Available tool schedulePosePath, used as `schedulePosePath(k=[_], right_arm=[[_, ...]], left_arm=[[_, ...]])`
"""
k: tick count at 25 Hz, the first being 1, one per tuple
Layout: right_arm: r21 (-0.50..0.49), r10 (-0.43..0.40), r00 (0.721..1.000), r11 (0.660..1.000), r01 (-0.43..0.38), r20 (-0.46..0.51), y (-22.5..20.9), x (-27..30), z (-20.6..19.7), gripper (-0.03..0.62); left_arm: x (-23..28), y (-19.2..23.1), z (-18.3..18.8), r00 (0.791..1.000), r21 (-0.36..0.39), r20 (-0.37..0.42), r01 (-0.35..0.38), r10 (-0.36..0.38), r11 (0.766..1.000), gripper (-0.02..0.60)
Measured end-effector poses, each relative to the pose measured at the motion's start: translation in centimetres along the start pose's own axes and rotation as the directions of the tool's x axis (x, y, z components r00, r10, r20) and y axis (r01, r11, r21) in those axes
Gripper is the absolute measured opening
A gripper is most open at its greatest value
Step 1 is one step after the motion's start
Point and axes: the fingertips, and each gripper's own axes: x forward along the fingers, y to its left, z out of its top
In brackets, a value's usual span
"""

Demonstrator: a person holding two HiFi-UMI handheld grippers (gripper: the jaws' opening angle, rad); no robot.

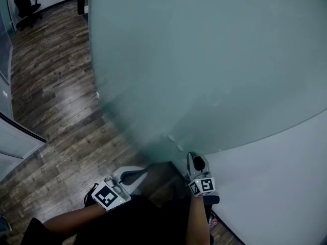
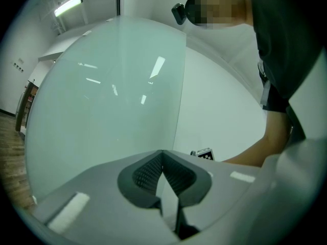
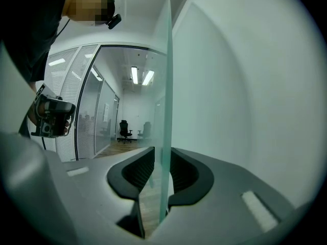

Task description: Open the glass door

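The frosted glass door [image 1: 204, 60] fills most of the head view and swings out over the wooden floor. My right gripper [image 1: 196, 162] points at its free edge. In the right gripper view that edge [image 3: 165, 86] runs upright between the two dark pads of the right gripper [image 3: 162, 173], with a gap showing on the left side, so the jaws stand open around it. My left gripper [image 1: 135, 173] is low beside the door with its pads shut together and nothing in them [image 2: 163, 172]; the door's face [image 2: 102, 111] stands just ahead of it.
A white wall [image 1: 276, 188] lies right of the door. Wooden floor [image 1: 51, 101] stretches left to a glass partition with blinds [image 1: 15, 142]. A black office chair [image 1: 25, 6] stands far back. The person's arm [image 2: 255, 147] reaches toward the right gripper.
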Motion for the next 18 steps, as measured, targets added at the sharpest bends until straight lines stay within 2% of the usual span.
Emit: schedulePosePath(k=[7, 18], right_arm=[[-0.016, 0.012, 1.000, 1.000, -0.012, -0.006, -0.6, 0.3, -0.1, 0.089], [-0.006, -0.014, 1.000, 1.000, 0.014, -0.017, -2.8, 1.4, -0.4, 0.098]], left_arm=[[0.8, -0.1, -0.2, 1.000, 0.001, -0.002, 0.018, -0.018, 1.000, 0.000], [2.5, 0.4, -0.5, 0.999, 0.001, -0.013, 0.040, -0.039, 0.999, 0.000]])
